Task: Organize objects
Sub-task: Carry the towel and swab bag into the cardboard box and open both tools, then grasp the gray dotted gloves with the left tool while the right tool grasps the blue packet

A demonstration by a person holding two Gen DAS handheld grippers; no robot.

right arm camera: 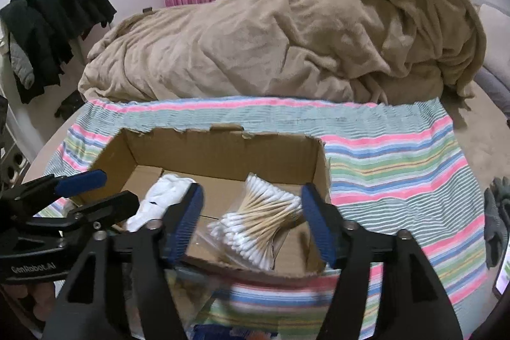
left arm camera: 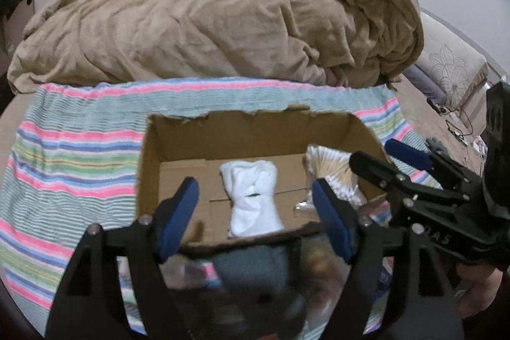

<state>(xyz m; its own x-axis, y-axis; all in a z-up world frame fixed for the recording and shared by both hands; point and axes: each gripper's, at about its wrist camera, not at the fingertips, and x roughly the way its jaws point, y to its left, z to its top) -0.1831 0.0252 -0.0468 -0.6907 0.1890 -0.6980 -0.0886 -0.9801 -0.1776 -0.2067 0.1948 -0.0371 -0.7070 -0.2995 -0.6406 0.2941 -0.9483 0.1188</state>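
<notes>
An open cardboard box (left arm camera: pixel 242 129) (right arm camera: pixel 223 148) sits on a striped cloth. Inside lie a white rolled sock (left arm camera: pixel 251 196) (right arm camera: pixel 165 199) and a clear bag of cotton swabs (right arm camera: pixel 261 222) (left arm camera: pixel 331 168). My left gripper (left arm camera: pixel 255 212) is open and empty above the box's near edge, over the sock. My right gripper (right arm camera: pixel 251 222) is open and empty above the swabs; it also shows in the left wrist view (left arm camera: pixel 382 161). The left gripper shows at the left of the right wrist view (right arm camera: pixel 95 190). A blurred grey object (left arm camera: pixel 255 273) lies just before the box.
The striped cloth (right arm camera: pixel 398 168) covers a bed. A heaped tan blanket (left arm camera: pixel 223 21) lies behind the box. Dark clothes (right arm camera: pixel 54 21) hang at far left. A grey glove (right arm camera: pixel 497 212) and a phone (right arm camera: pixel 503 276) lie at the right edge.
</notes>
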